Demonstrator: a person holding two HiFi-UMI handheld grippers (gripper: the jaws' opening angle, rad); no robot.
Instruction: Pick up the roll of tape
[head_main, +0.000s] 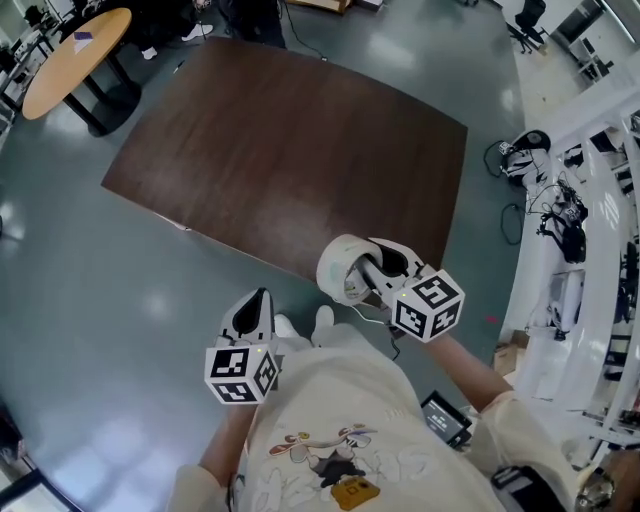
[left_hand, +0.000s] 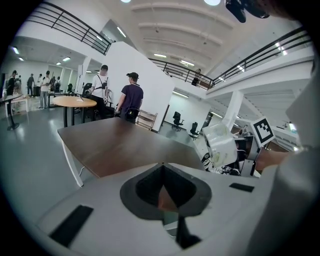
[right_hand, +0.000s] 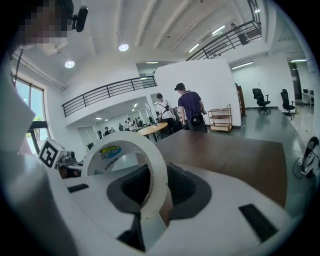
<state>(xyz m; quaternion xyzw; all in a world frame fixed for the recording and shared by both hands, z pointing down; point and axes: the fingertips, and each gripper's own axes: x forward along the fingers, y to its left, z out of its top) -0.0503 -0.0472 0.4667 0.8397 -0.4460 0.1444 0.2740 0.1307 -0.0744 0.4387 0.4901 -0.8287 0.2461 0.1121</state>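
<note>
The right gripper (head_main: 368, 272) is clamping the roll of tape (head_main: 328, 268). In the right gripper view the white roll (right_hand: 156, 172) is standing on edge between the two jaws, which are pressing on its flat sides. The printed label on the inner core is facing left. In the head view the roll is sitting just over the near right edge of the dark brown table (head_main: 280, 150), held off the table top and close in front of the person's torso (head_main: 340, 420).

The left gripper (head_main: 256, 300) is clenched. In the left gripper view its jaws are meeting along one seam with nothing between them. It is hanging to the left of the right gripper, near the table's near edge, over the grey floor (head_main: 80, 280).

A round wooden table (head_main: 75, 60) is standing at far left, well apart from the dark table. A white frame with cables (head_main: 600, 250) is running along the right side. Two people (right_hand: 192, 112) are standing at the far end of the dark table.
</note>
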